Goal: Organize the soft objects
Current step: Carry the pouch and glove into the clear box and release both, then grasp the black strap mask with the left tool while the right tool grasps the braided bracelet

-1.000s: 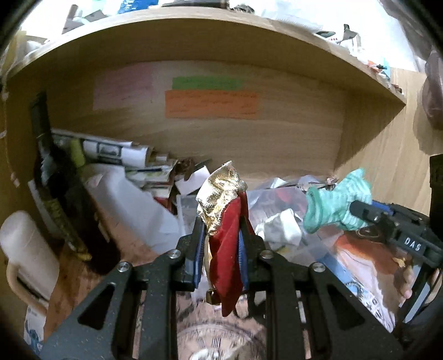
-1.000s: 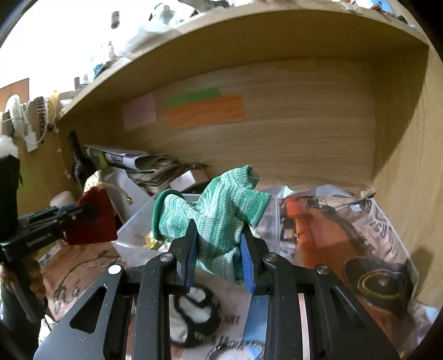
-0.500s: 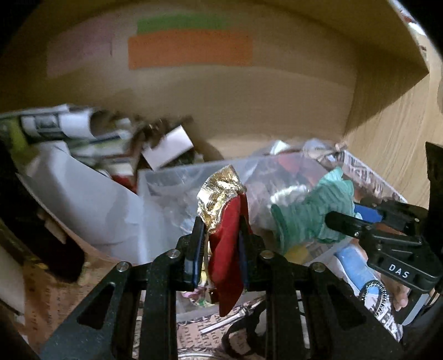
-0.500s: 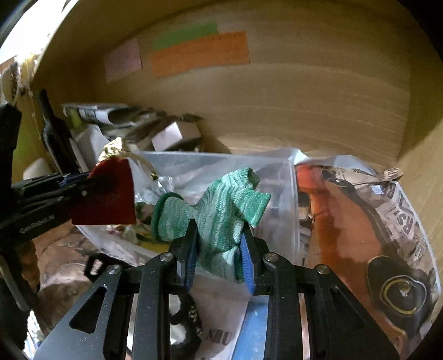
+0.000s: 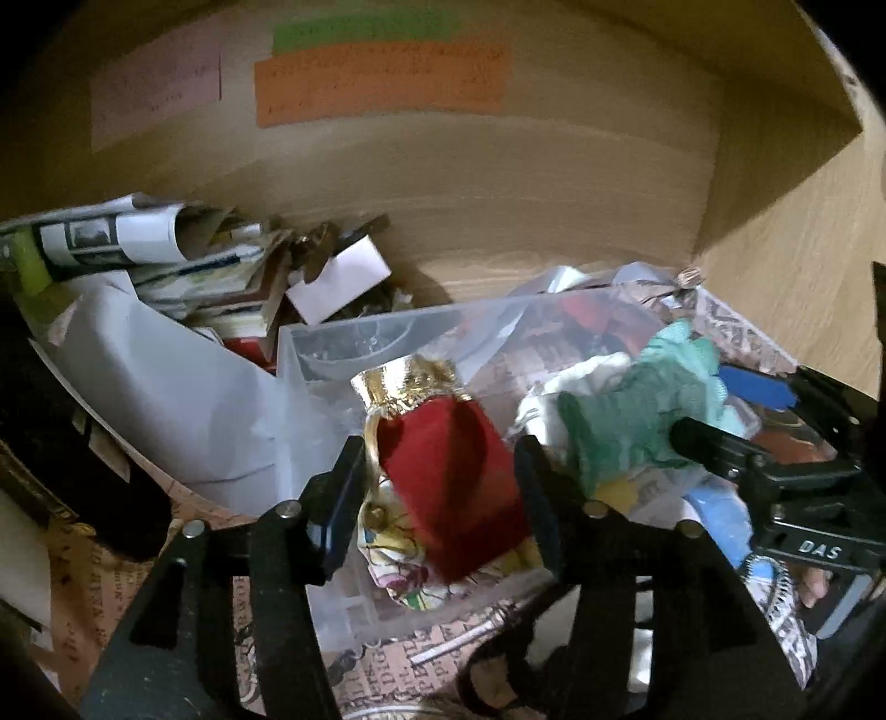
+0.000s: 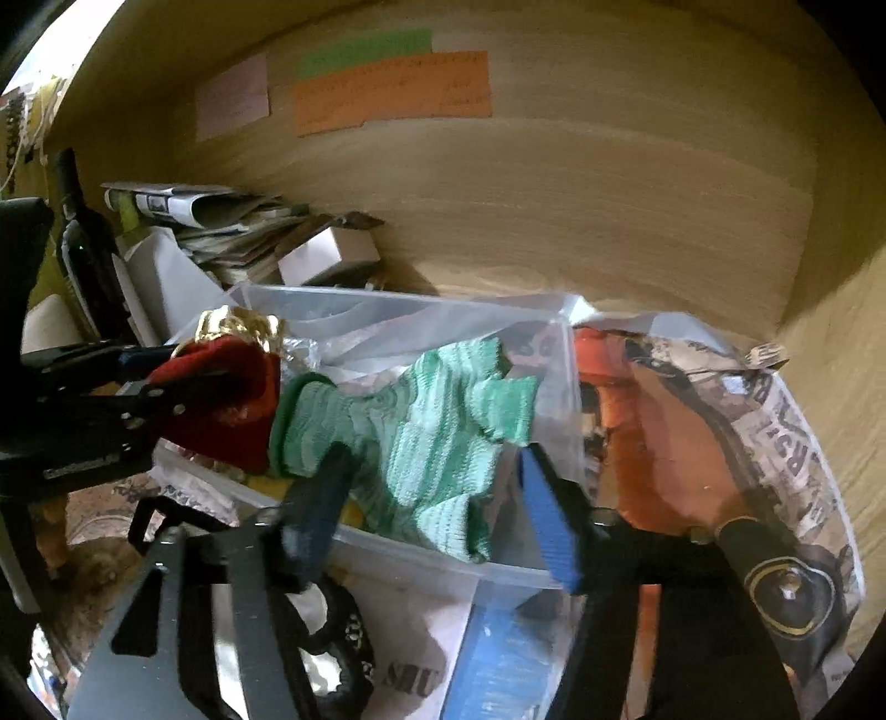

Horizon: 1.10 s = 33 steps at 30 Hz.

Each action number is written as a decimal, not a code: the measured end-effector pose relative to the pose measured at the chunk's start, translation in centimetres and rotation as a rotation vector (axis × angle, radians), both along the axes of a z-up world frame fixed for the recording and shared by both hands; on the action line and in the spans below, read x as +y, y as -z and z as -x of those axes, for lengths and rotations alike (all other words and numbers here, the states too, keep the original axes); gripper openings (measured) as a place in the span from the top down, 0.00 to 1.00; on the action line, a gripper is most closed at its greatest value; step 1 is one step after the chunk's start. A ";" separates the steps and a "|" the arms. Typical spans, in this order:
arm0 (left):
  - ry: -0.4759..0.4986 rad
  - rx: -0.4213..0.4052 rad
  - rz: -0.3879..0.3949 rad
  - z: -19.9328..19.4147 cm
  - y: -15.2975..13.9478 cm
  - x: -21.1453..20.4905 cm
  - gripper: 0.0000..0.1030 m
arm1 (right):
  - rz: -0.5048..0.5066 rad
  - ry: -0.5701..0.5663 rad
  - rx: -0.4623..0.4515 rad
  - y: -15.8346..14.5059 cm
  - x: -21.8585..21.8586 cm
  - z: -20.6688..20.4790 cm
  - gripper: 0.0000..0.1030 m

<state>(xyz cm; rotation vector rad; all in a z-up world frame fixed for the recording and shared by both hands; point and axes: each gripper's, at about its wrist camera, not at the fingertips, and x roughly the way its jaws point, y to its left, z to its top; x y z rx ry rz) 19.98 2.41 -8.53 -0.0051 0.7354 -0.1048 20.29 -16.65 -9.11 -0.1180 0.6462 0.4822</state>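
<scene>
Both grippers were wide open over the clear plastic bin (image 5: 310, 354) that sat on the shelf floor, near the back wall.

In the left wrist view, the left gripper (image 5: 437, 465) had its 2 fingers (image 5: 338, 487) spread far apart. The red pouch with the gold top (image 5: 443, 459) sat between them. It was loose and tipped over, with its gold end toward the back wall. I could not tell if a finger touched it. Its low end lay over a flowery cloth (image 5: 404, 565) at the near edge of the bin.

In the right wrist view, the right gripper (image 6: 437, 498) was spread wide too. The green knit glove (image 6: 421, 437) lay between its 2 fingers (image 6: 545, 526), over the near wall of the bin. Its dark green cuff pointed at the pouch, and the 2 soft things were just beside each other. I could not tell if the fingers touched the glove.

Newspaper (image 6: 775, 443) covered the shelf floor on the right side of the bin. A pile of rolled papers (image 5: 138, 243) and a small white box (image 5: 338, 277) sat in the back left corner. A dark bottle (image 6: 83, 243) stood at the left side. 3 paper notes, pink (image 6: 232, 94), green (image 6: 365, 50) and orange (image 6: 393, 88), were stuck on the back wall.
</scene>
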 end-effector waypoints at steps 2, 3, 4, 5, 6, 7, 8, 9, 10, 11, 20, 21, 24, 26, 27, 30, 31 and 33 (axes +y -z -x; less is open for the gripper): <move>-0.006 -0.025 -0.005 0.5 -0.6 0.0 0.39 | -0.004 0.005 -0.016 -0.4 -0.2 0.3 0.28; -0.009 -0.041 -0.005 1.0 -1.1 0.0 0.38 | -0.003 0.008 -0.023 -0.5 -0.3 0.4 0.25; -0.012 -0.052 -0.005 1.4 -1.4 0.1 0.36 | -0.002 0.012 -0.031 -0.7 -0.4 0.5 0.24; -0.015 -0.067 -0.003 1.9 -1.9 0.1 0.34 | 0.001 0.014 -0.039 -0.9 -0.5 0.7 0.22; -0.015 -0.078 -0.001 2.1 -2.1 0.2 0.33 | 0.004 0.017 -0.049 -1.1 -0.6 0.9 0.20; -0.014 -0.093 0.003 2.7 -2.6 0.2 0.30 | 0.005 0.020 -0.058 -1.3 -0.9 1.1 0.20; -0.015 -0.108 0.006 3.2 -3.0 0.2 0.25 | 0.003 0.022 -0.063 -1.5 -1.1 1.4 0.20; -0.016 -0.118 0.007 3.6 -3.3 0.2 0.22 | -0.001 0.023 -0.065 -1.7 -1.4 1.6 0.20; -0.016 -0.131 0.007 4.2 -3.6 0.2 0.15 | -0.007 0.024 -0.065 -1.8 -1.6 1.8 0.19; -0.016 -0.142 0.007 4.7 -3.8 0.2 0.10 | -0.014 0.025 -0.065 -1.9 -1.9 2.2 0.19; 0.019 -0.094 -0.002 8.1 -2.3 -0.6 0.02 | -0.031 0.010 -0.031 -0.7 -4.2 6.4 0.14; 0.025 -0.074 0.001 8.5 -1.6 -0.7 0.02 | -0.034 0.004 -0.010 -0.2 -4.4 6.8 0.14; 0.041 -0.011 -0.005 9.2 0.3 -1.2 0.02 | -0.024 0.001 0.043 1.3 -4.6 7.7 0.14; 0.049 0.021 -0.013 9.4 1.4 -1.6 0.02 | -0.013 0.003 0.081 2.4 -4.7 8.1 0.14; 0.052 0.037 -0.014 9.5 2.1 -1.7 0.02 | -0.012 -0.001 0.104 3.0 -4.8 8.3 0.14; 0.062 0.091 0.008 9.4 3.7 -2.1 0.02 | -0.006 -0.017 0.152 4.3 -4.6 8.8 0.14; 0.063 0.107 0.017 9.2 4.1 -2.2 0.02 | -0.004 -0.032 0.165 4.6 -4.4 9.0 0.14; 0.064 0.131 0.035 8.9 4.7 -2.6 0.02 | 0.012 -0.046 0.166 5.0 -3.9 9.6 0.14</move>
